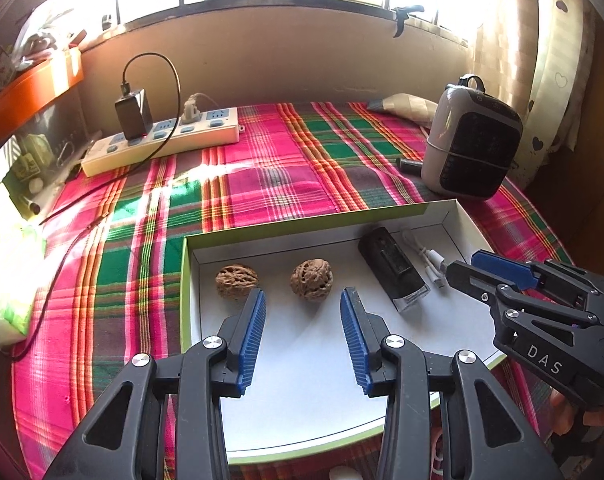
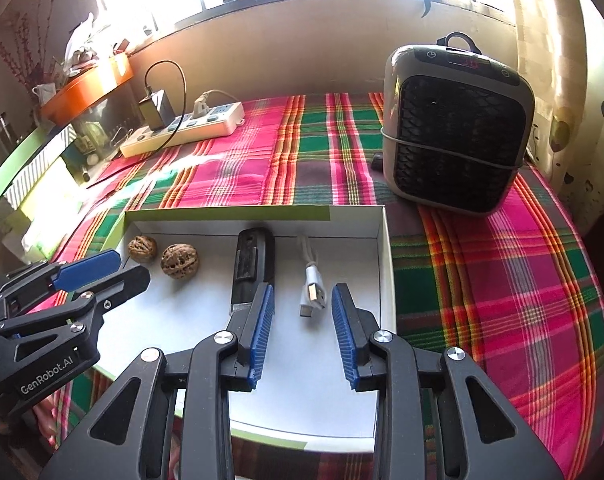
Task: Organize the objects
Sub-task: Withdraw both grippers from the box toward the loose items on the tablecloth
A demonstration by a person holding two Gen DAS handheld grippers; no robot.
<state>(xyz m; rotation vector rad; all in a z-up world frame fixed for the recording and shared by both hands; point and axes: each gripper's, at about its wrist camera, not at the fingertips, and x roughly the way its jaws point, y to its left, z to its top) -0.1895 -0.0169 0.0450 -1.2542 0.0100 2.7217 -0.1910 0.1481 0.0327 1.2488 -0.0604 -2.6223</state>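
A shallow white box (image 1: 322, 380) (image 2: 384, 264) with a green rim lies on the plaid cloth. In it lie two walnuts (image 1: 237, 280) (image 1: 311, 279) (image 2: 142, 249) (image 2: 179, 261), a black device (image 1: 394, 268) (image 2: 253, 264) and a white USB cable (image 1: 426, 258) (image 2: 312, 288). My left gripper (image 1: 303, 298) (image 2: 129, 266) hovers open just short of the right walnut, nothing between its blue pads. My right gripper (image 2: 302, 292) (image 1: 462, 266) is open above the cable's plug end, not touching it.
A grey fan heater (image 1: 472, 140) (image 2: 458, 132) stands behind the box on the right. A white power strip (image 1: 161, 142) (image 2: 181, 128) with a black charger and cord lies at the back left. Boxes and clutter (image 2: 29, 168) line the left edge.
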